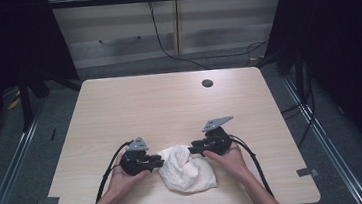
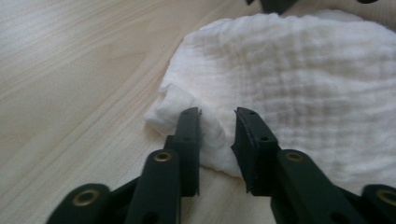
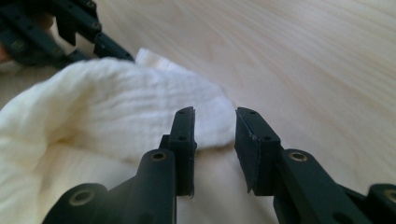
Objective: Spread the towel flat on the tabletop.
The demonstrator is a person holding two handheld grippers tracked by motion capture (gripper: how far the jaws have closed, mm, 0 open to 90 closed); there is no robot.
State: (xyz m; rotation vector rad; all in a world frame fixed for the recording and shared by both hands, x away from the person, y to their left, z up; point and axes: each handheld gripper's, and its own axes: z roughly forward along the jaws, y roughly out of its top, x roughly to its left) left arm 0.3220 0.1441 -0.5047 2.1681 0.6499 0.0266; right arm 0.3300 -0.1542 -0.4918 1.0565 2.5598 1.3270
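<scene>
Lighting and picture quality: even, soft, slightly grainy.
Table (image 1: pixel 169 103) brightly lit from above, surroundings beyond it dark; faint shadow beside the cloth (image 1: pixel 188 171); near jaws blurred in both gripper views.

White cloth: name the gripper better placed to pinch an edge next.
Probably the left gripper: a fold of the white cloth sits between its open jaws. The right gripper has the cloth edge just ahead of its jaws.

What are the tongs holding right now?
Nothing. Both the left tongs and the right tongs stand open at edges of the white cloth, pads not pressing it.
</scene>
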